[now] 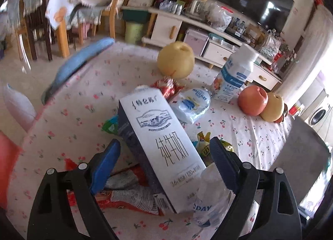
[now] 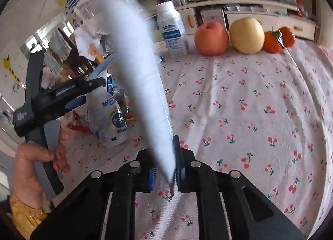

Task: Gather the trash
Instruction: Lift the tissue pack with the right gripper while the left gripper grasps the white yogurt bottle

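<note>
The left gripper (image 1: 164, 156) has its fingers wide apart on both sides of the milk carton (image 1: 160, 146), which lies tilted on wrappers on the cherry-print tablecloth (image 1: 83, 98); contact I cannot tell. The right gripper (image 2: 165, 169) is clamped on a blurred white strip (image 2: 141, 77). Only the right view shows the hand (image 2: 35, 165) and the tangerines (image 2: 278, 40); only the left shows the pear (image 1: 175, 60) behind the pile.

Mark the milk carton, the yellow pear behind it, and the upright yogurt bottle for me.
milk carton (image 1: 164, 142), left wrist view, white front face.
yellow pear (image 1: 175, 60), left wrist view, middle of skin.
yogurt bottle (image 1: 233, 75), left wrist view, label.
</note>
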The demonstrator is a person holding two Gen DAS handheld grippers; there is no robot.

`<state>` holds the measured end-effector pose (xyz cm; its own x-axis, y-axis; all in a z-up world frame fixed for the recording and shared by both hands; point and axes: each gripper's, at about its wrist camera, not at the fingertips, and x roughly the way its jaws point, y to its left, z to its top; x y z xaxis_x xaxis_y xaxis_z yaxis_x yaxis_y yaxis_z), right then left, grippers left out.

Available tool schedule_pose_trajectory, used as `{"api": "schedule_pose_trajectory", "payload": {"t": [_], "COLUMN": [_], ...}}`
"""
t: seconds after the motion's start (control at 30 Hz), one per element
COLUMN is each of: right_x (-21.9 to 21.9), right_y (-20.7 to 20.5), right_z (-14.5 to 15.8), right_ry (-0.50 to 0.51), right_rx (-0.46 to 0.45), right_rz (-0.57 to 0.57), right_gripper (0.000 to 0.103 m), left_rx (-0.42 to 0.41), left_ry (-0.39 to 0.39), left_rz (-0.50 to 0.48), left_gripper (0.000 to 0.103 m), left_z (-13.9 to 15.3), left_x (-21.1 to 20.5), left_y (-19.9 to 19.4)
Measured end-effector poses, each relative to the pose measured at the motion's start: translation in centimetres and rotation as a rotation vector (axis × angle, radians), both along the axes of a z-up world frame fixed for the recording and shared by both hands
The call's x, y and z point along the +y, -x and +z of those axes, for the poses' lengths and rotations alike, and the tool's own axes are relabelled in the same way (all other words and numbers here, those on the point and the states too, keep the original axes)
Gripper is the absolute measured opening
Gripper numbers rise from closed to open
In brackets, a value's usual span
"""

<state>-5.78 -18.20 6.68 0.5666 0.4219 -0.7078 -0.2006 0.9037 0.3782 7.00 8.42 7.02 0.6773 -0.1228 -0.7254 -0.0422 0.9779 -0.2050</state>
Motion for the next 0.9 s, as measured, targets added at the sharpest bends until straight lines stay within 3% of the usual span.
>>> {"api": "schedule_pose_trajectory", "payload": {"t": [0.1, 0.23, 0.47, 0.7, 0.9], "right_x": [-0.4, -0.9, -1.5, -1.5, -1.2], "right_y": [0.0, 0.1, 0.6, 0.3, -0.7], "right_z": [0.0, 0.2, 0.6, 0.4, -0.1], "right_ry": [0.002, -0.020, 0.008, 0.040, 0.068], "right_rx": [0.006, 0.006, -0.010, -0.013, 0.002], "right_rz": [-0.008, -0.014, -0.033, -0.060, -0.075], "right_gripper": [0.013, 0.012, 0.012, 0.015, 0.026], "left_rx": [-0.055, -0.106, -0.204, -0.115, -0.061], "left_ry": [-0.056, -0.073, -0.079, 0.024, 0.027], "left_rz": [-0.040, -0.099, -0.039, 0.000, 0.030], "left_gripper": [0.088, 0.088, 0.088, 0.088, 0.088], "left_z": [1.2, 2.1, 2.1, -0.8, -2.4], "left_x": [-0.8, -2.2, -4.6, -5.0, -4.8], "left_y": [1.4, 3.8, 8.6, 8.9, 7.0]}}
